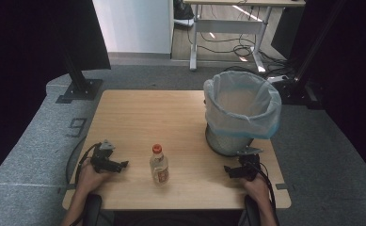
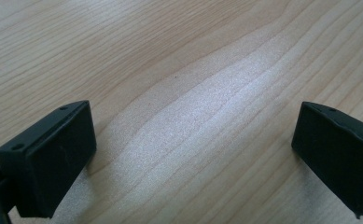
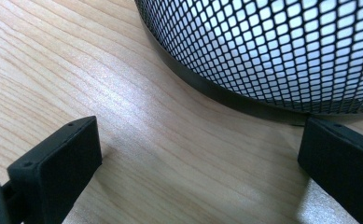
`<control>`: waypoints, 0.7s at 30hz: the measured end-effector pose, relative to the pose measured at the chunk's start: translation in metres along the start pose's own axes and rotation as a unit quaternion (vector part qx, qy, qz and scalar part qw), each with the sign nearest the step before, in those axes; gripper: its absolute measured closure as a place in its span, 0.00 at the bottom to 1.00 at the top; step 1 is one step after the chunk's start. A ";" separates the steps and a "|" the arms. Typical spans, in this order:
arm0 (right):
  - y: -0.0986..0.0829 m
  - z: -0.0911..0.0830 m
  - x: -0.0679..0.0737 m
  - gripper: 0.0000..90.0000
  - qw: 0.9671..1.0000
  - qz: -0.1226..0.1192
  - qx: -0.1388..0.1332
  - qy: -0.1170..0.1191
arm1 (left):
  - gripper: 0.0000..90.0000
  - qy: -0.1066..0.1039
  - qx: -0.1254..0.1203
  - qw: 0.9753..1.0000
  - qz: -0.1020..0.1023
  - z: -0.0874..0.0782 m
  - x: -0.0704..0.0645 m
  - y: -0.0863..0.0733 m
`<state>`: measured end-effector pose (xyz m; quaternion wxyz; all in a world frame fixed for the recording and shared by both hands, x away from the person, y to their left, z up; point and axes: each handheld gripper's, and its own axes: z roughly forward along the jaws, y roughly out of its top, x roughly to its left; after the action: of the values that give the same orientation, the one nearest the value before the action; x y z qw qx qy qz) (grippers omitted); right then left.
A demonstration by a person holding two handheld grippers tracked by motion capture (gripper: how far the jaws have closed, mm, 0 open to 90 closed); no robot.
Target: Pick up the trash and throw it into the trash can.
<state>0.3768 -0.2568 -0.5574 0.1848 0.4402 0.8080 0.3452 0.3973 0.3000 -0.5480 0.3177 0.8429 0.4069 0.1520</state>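
While both hands rested at the near edge of the worktop (image 1: pixel 124 113), each item stood as follows. Left claw (image 2: pixel 193 154): released, jaws wide apart over bare wood, nothing between them. Right claw (image 3: pixel 198 163): released likewise, lying just beside the foot of the bin (image 3: pixel 272 51). Bottle (image 1: pixel 159 165): upright, orange cap on, between the two claws, nearer the left. Bin, mesh, bag-lined, open-topped: far right. Likely step: bottle into bin. To do it well, I judged, grip the body mid-height, lift clear above the liner rim, then let go.
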 end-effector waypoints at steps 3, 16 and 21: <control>0.000 0.000 0.000 0.00 1.000 0.000 0.000 0.000 | 0.00 0.002 0.000 1.000 -0.003 0.001 -0.003 0.001; -0.001 -0.001 0.002 0.00 1.000 0.002 0.001 -0.001 | 0.01 -0.015 0.012 1.000 0.012 -0.004 -0.010 0.000; -0.001 -0.001 0.003 0.00 1.000 0.002 0.001 -0.002 | 0.01 -0.033 0.014 0.999 0.012 -0.007 -0.015 -0.002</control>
<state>0.3740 -0.2557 -0.5574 0.1848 0.4430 0.8070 0.3440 0.3835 0.2922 -0.5437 0.3175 0.8563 0.3885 0.1222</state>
